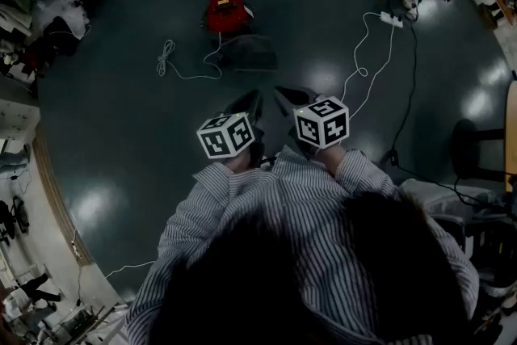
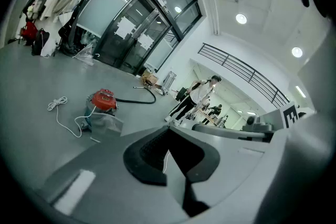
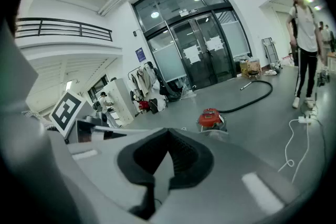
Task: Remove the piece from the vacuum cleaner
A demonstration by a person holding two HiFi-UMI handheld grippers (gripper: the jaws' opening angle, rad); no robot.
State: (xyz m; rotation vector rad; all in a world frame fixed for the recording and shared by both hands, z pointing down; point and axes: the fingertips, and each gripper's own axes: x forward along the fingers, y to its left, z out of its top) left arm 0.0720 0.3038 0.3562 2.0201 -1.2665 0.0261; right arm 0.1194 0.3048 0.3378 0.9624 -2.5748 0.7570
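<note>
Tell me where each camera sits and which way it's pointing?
Head view: on the person's head, facing steeply down; striped sleeves, left gripper and right gripper show.
Left gripper view: on the left gripper, looking along its shut jaws across the floor.
Right gripper view: on the right gripper, likewise.
Shared: all three see the red vacuum cleaner.

The head view looks steeply down at the floor [image 1: 121,141]; both gripper views look low across it, all sharing the distant vacuum cleaner [image 1: 226,13].

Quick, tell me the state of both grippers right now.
Left gripper: jaws shut, holding nothing.
Right gripper: jaws shut, holding nothing.
</note>
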